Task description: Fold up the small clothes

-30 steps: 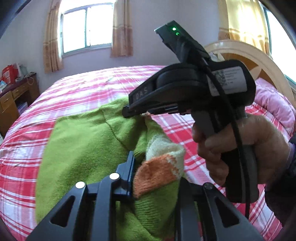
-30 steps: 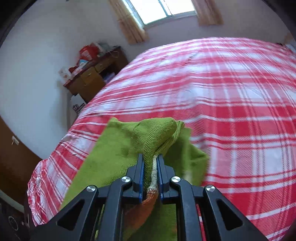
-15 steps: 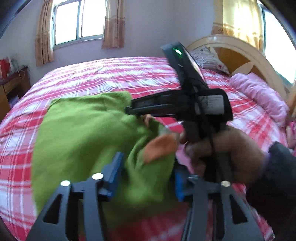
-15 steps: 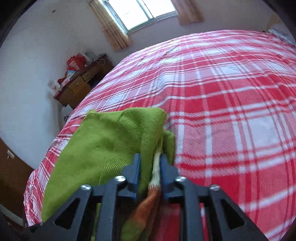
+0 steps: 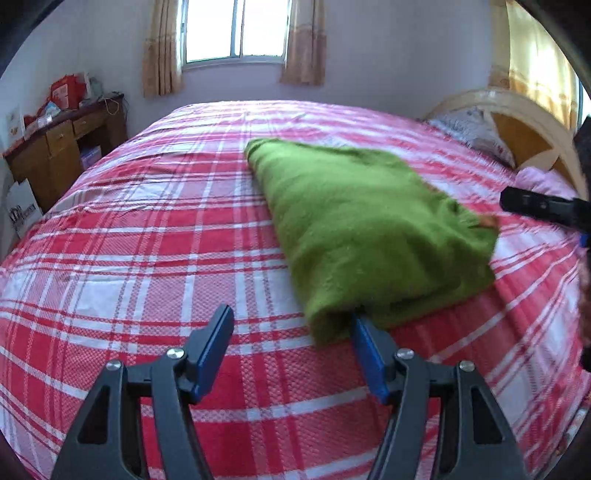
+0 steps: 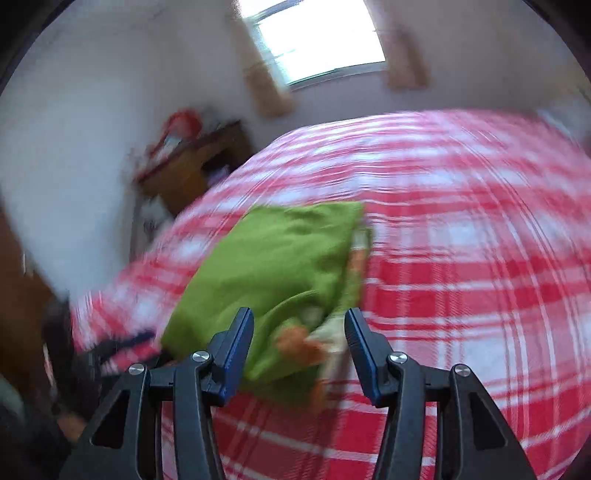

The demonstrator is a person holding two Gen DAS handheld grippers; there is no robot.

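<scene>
A small green knit sweater [image 5: 354, 225] with orange and cream trim lies folded on the red plaid bed [image 5: 147, 251]. My left gripper [image 5: 291, 332] is open and empty, just in front of the sweater's near corner; its right finger touches the fabric edge. My right gripper [image 6: 299, 328] is open, just short of the sweater [image 6: 273, 266], with the orange and cream trim [image 6: 299, 341] lying between its fingers. The right wrist view is motion-blurred. The right gripper's tip shows in the left wrist view [image 5: 543, 206] at the right edge.
A wooden desk [image 5: 62, 147] with red items stands left of the bed under a window [image 5: 236, 29]. A wooden headboard [image 5: 517, 122] and pillows [image 5: 469, 129] are at the far right.
Both grippers have opened and let go of the sweater, then pulled back from it. The sweater now lies folded on the bed.
</scene>
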